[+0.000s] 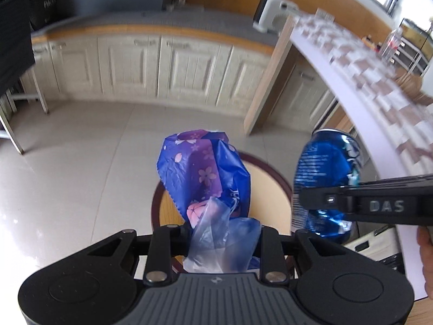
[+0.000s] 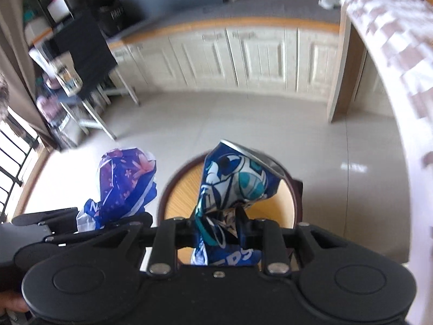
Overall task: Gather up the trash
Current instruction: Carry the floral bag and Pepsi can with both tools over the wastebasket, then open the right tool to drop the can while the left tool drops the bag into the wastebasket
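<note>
My left gripper (image 1: pixel 223 239) is shut on a crumpled blue and purple flowered wrapper (image 1: pixel 203 173) with a pale plastic bag (image 1: pixel 216 243) bunched at its base. In the right wrist view that wrapper (image 2: pixel 127 181) sticks up at the left. My right gripper (image 2: pixel 219 230) is shut on a crushed blue drink can (image 2: pixel 232 187), pinched at its dented middle. The left wrist view shows the same can (image 1: pixel 324 178) at the right, held by a black finger marked DAS (image 1: pixel 379 205). Both items hang above a round wooden stool (image 1: pixel 268 187) with a dark rim.
Pale floor tiles (image 2: pixel 216 119) spread ahead to cream cabinets (image 1: pixel 162 65) under a grey counter. A table with a pink checked cloth (image 1: pixel 379 81) curves along the right. A dark chair and metal legs (image 2: pixel 89 62) stand at the left.
</note>
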Motion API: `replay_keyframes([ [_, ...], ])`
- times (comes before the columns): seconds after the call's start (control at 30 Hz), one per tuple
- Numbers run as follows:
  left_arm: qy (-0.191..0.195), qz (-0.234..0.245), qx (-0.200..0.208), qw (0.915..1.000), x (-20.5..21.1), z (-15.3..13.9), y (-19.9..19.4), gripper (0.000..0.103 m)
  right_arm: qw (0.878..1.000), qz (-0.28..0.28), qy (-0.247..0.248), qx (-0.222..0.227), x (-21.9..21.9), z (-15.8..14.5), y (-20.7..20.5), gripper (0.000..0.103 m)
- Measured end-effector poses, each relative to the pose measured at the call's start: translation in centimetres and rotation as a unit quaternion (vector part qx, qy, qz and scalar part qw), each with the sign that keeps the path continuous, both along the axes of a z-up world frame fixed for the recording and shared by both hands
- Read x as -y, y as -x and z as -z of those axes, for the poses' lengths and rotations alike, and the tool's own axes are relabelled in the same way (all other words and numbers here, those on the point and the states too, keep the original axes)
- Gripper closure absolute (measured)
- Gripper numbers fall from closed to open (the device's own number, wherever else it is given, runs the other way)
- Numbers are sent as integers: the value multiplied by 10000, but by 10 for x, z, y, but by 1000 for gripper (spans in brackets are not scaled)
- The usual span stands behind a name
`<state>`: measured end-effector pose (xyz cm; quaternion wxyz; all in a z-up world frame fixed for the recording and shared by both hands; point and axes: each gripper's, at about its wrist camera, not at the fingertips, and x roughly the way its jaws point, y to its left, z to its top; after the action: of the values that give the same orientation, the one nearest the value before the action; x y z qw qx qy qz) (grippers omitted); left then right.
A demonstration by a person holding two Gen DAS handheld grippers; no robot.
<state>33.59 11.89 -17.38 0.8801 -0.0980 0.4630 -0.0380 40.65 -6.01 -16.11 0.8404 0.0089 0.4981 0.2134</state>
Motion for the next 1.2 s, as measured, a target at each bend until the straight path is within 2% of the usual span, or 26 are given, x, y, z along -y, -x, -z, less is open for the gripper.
replay_keyframes([
  [0.2,-31,101,-490,9987,3,37,-25,73,9981,45,357,-492,-10,48,-26,78],
  [0.33,6,154,-848,9963,6,59,-43,73,9949,105,320,-948,-8,75,-40,78],
  [0.5,-115,245,-1095,9936,9,79,-55,72,9918,205,583,-1121,-11,98,-47,78],
  [0.83,-225,293,-1314,9906,9,95,-74,69,9915,311,461,-1180,-6,99,-51,77],
  [1.2,-367,278,-1366,9896,11,94,-70,49,9914,559,395,-1112,0,91,-52,70],
])
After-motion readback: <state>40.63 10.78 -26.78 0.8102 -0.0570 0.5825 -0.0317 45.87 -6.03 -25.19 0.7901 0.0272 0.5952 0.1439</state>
